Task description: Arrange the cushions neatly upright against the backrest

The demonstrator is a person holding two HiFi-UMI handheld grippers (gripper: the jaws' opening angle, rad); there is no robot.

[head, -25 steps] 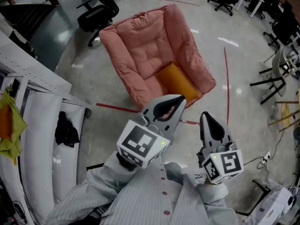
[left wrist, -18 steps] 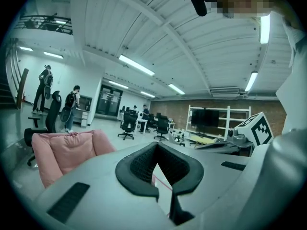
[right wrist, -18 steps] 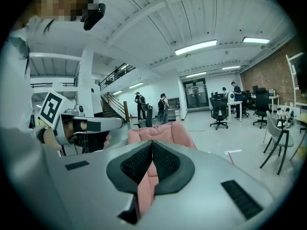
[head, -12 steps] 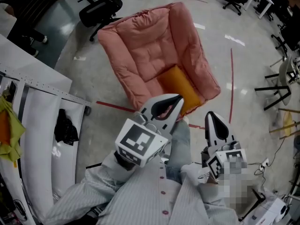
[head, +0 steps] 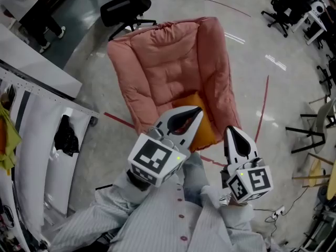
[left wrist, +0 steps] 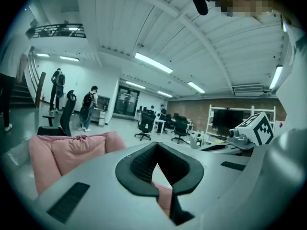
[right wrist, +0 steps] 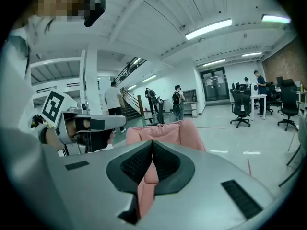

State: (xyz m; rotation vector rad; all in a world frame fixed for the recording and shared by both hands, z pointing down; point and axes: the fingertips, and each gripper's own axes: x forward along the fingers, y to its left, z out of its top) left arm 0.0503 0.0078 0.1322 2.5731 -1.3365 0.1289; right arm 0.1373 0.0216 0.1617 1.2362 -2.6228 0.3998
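Over grey floor point(head: 252, 51), left gripper point(head: 197, 112) now overlaps cushion point(head: 206, 131).

A quilted pink cloth armchair point(head: 173, 72) holds a smooth orange fabric cushion point(head: 202, 121) on a glossy floor point(head: 252, 51).

Cushion: one orange cushion point(head: 207, 127), plain, smooth cover, roughly square.
Cushion pose: lying flat, not upright, turned cornerwise to the chair.
Cushion place: front of the seat point(head: 167, 97), close against the side arm point(head: 224, 88) at the head view's right, well apart from the backrest; near edge partly hidden.
Backrest: tall quilted pink backrest point(head: 157, 54), tufted in squares, bare of cushions.
Armchair: soft pink padded armchair point(head: 128, 96) with raised side arms, standing on a grey floor, open front toward the camera.
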